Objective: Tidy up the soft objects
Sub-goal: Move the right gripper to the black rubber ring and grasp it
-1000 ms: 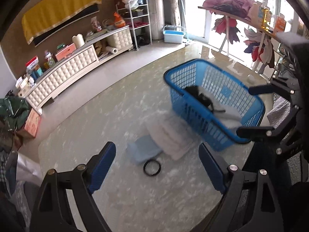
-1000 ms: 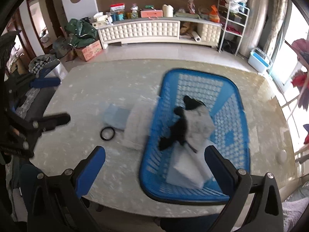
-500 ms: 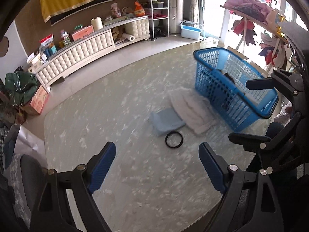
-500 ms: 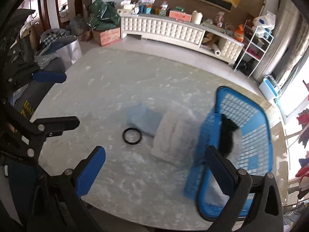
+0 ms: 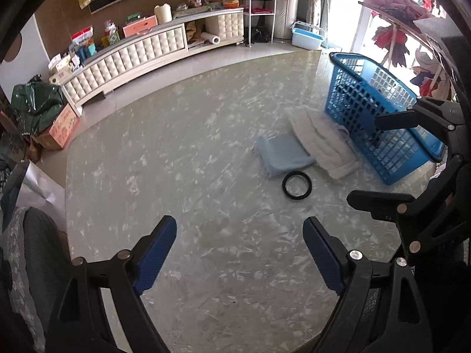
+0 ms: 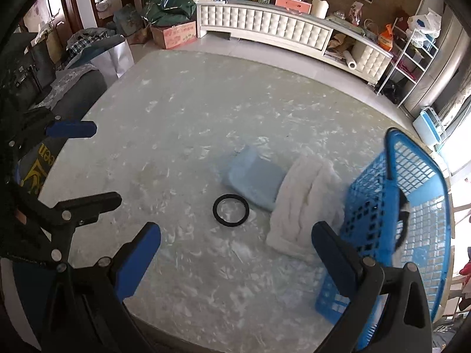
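A blue plastic basket stands at the right side of the marble table with dark and light cloth inside. A white folded towel lies against its side. A light blue folded cloth lies beside the towel. A black ring lies in front of them. My left gripper is open and empty above the table, short of the ring. My right gripper is open and empty, just short of the ring and towel.
The marble table ends in a rounded near edge. A long white cabinet with clutter stands along the far wall. Bags and a cardboard box sit on the floor at the left. A clothes rack stands behind the basket.
Both grippers have swung left and pulled back; the basket has moved from the middle to the right of both views. The cloths and ring lie as before.
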Demonstrator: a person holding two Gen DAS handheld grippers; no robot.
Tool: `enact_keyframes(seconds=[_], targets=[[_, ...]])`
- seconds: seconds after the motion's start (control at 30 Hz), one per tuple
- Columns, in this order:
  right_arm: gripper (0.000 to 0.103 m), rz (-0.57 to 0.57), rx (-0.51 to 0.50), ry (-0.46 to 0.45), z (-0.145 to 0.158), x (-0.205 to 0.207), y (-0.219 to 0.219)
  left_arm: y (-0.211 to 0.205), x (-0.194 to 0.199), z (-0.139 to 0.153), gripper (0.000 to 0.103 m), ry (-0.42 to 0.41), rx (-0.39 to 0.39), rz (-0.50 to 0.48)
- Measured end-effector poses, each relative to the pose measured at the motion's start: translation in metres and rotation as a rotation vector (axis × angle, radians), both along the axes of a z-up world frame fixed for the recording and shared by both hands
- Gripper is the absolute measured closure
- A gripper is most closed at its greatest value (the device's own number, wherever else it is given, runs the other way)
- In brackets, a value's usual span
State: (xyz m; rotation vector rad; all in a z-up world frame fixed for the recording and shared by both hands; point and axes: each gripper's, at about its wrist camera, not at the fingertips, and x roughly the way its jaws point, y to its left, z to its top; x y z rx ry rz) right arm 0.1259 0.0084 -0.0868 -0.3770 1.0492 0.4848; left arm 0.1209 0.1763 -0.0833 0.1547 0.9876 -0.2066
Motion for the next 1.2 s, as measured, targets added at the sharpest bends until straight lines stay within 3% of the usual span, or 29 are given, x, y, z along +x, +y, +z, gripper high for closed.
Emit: enact_keyframes(seconds=[0.37, 0.43, 0.6, 0.7, 1.07, 1.2], targets=[[0.000, -0.031, -0.010, 0.099, -0.047, 0.024, 0.011, 0.024, 0.021, -0.039, 0.017, 0.059, -0.013, 0.020], [0.008, -0.031, -0.005, 0.117, -0.055, 0.029, 0.012, 0.027, 0.026, -0.045, 0.017, 0.068, -0.008, 0.031], [0.013, -0.036, -0.022, 0.150, -0.072, 0.038, 0.016, 0.029, 0.037, -0.057, 0.016, 0.089, -0.007, 0.031], [0.025, -0.052, -0.008, 0.175, -0.080, 0.044, 0.014, 0.028, 0.042, -0.062, 0.017, 0.092, 0.002, 0.027], [0.030, -0.063, -0.040, 0.223, -0.108, 0.059, 0.020, 0.022, 0.050, -0.073, 0.017, 0.101, -0.015, 0.016], [0.040, -0.072, -0.041, 0.221, -0.117, 0.061, 0.026, 0.022, 0.050, -0.074, 0.017, 0.101, -0.020, 0.015]])
